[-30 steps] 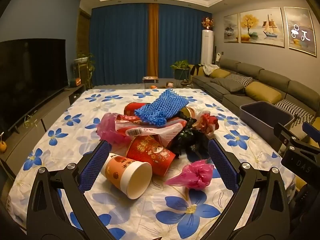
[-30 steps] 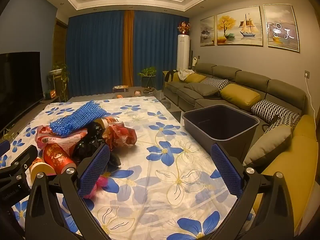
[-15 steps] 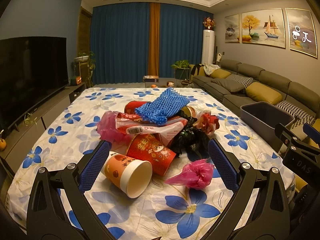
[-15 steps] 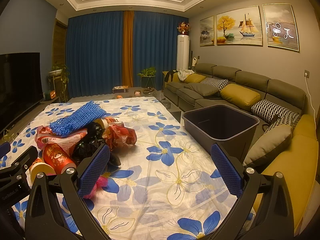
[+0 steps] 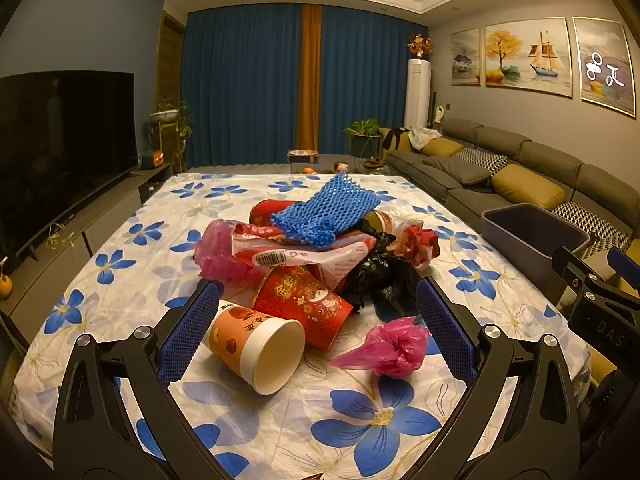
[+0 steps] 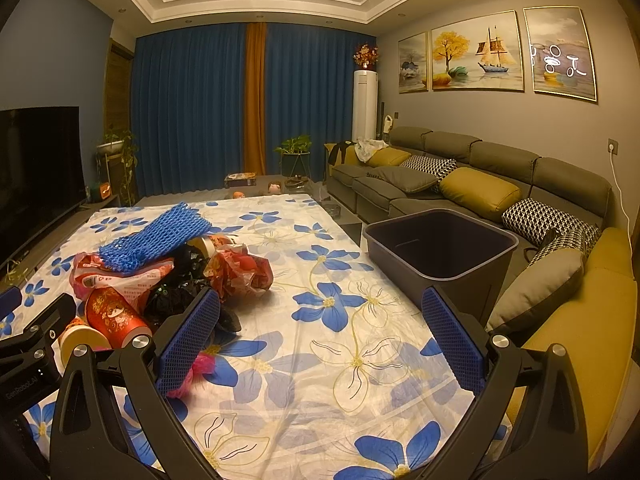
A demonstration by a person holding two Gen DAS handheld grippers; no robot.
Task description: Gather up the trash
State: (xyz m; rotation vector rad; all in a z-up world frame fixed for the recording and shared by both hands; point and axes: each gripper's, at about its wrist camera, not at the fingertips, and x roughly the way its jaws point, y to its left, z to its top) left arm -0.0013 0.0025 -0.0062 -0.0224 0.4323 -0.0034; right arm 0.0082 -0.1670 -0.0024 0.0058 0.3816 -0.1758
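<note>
Both jaws spread, nothing held: left hand-held gripper [image 5: 320, 328] frames a tipped, empty paper cup [image 5: 256, 346]; the dark bin [image 6: 440, 252] ahead-right of right hand-held gripper [image 6: 320, 336] looks empty.

The black plastic left gripper [image 5: 318, 334] is showing blue textured pads [image 5: 188, 336] and silver screws. The matching black right gripper [image 6: 320, 336] is wearing identical blue pads [image 6: 452, 338].

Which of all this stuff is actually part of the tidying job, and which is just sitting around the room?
Part of the job:
- orange paper cup
- red paper cup
- pink plastic bag
- blue foam net
- black plastic bag
- dark bin

Just lying about:
- sofa
- television
- paintings
</note>
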